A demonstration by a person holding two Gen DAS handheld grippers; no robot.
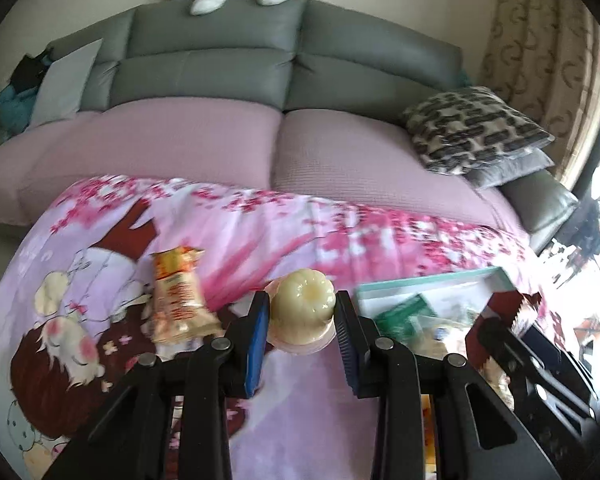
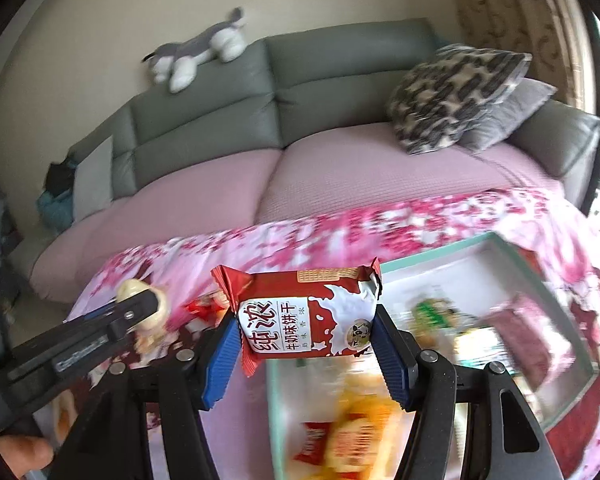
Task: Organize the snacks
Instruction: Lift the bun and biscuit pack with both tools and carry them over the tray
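both grippers loaded, box sits to the right

left to right, from where i'm standing:

orange-and-cream crinkly snack wrapper [image 1: 180, 296] lies on the pink cartoon-print tablecloth [image 1: 80, 280], loose, just left of the left gripper [image 1: 302, 312]. not held.

left gripper: blue ribbed pads pinched on a pale yellow dome-shaped jelly cup [image 1: 302, 308], one pad on each flank, dome toward the sofa side, rim toward the camera. cup looks clear of the cloth, though blur makes that hard to confirm.

right gripper [image 2: 306, 326]: jaws about half spread but loaded, clamped on a red-and-white foil biscuit packet [image 2: 306, 314]. the packet's long axis runs crosswise, pad to pad, crimped ends sticking out past the grip on both sides. it hangs over the near-left edge of the box.

mint-rimmed white shallow cardboard box [image 2: 540, 264] is furthest right, already holding several packets: green, dark red, yellow-orange, all blurred.

key relation: the box lies right of both tools. right gripper is nearer, nearly over it already. my read is a short shift right then release does it. left gripper has further to go and its path crosses the right one, so it probably goes second. grey sofa [image 1: 220, 40] behind is not involved.
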